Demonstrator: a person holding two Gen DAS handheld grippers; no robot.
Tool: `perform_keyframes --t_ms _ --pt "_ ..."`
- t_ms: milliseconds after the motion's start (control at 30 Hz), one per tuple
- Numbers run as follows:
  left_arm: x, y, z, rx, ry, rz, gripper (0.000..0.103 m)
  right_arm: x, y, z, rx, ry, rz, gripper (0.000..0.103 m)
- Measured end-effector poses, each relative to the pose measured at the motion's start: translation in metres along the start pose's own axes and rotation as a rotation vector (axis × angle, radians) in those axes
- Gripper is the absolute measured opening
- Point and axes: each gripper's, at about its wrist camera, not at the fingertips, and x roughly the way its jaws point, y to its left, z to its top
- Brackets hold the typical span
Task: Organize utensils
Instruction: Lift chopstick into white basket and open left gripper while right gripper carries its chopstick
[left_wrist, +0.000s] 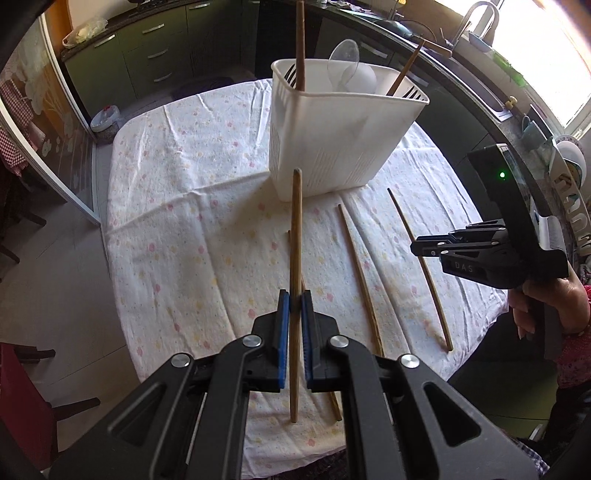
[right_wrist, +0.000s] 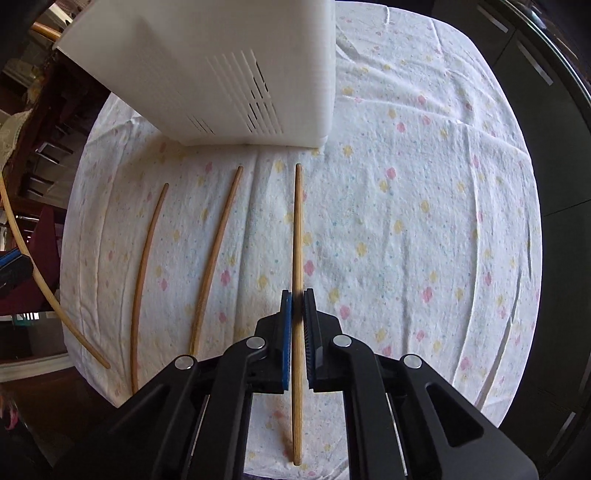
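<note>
Your left gripper (left_wrist: 294, 299) is pinching a chopstick (left_wrist: 295, 258) near its middle, lifted off the cloth (left_wrist: 177, 206), long axis running straight toward the white bin (left_wrist: 332, 140). Your right gripper (right_wrist: 297, 301) is clamped on another stick (right_wrist: 297, 240) that also points at the bin; looks like it's lying on the cloth, hard to say for sure. Two more sticks (right_wrist: 214, 251) lie beside it, roughly parallel.
</note>
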Motion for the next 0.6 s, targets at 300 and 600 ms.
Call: perform_keyframes --t_ms 300,600 --pt "-0.054 -0.031 0.015 0.059 -0.115 -0.016 0.006 -0.063 -0.023 -0.038 0.025 -0.153 0.135 0.007" --pt "-0.118 -0.055 0.059 0.062 -0.291 -0.033 0.006 -0.121 -0.028 -0.055 -0.008 -0.289 0.195 0.007"
